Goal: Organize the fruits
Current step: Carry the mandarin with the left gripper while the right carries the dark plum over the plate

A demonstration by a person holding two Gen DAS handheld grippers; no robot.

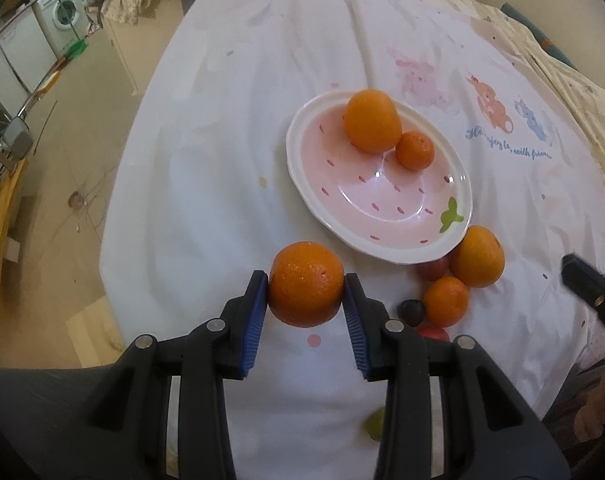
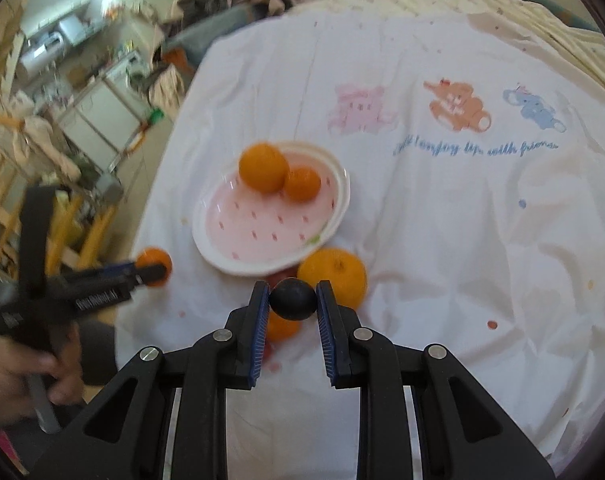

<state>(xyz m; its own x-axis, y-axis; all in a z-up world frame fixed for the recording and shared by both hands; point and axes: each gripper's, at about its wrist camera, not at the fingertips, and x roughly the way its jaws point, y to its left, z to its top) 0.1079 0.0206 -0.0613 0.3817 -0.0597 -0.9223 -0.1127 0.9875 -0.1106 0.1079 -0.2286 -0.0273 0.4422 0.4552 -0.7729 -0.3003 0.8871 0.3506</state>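
My left gripper [image 1: 306, 286] is shut on an orange [image 1: 305, 283], held just in front of the pink strawberry plate [image 1: 382, 236]. The plate holds a large orange [image 1: 372, 121] and a small mandarin [image 1: 414, 150]. Beside the plate's near rim lie another orange [image 1: 478, 257], a mandarin [image 1: 446, 301], a dark plum [image 1: 411, 312] and red fruits [image 1: 433, 269]. My right gripper [image 2: 293, 298] is shut on a dark plum [image 2: 293, 298] above the loose orange [image 2: 334, 276]. The plate also shows in the right wrist view [image 2: 230, 264].
A white printed cloth [image 1: 222, 200] covers the table. A green fruit [image 1: 374, 424] lies near my left gripper's base. The table's left edge drops to the floor [image 1: 62, 160], with a washing machine [image 1: 62, 12] and wooden furniture beyond.
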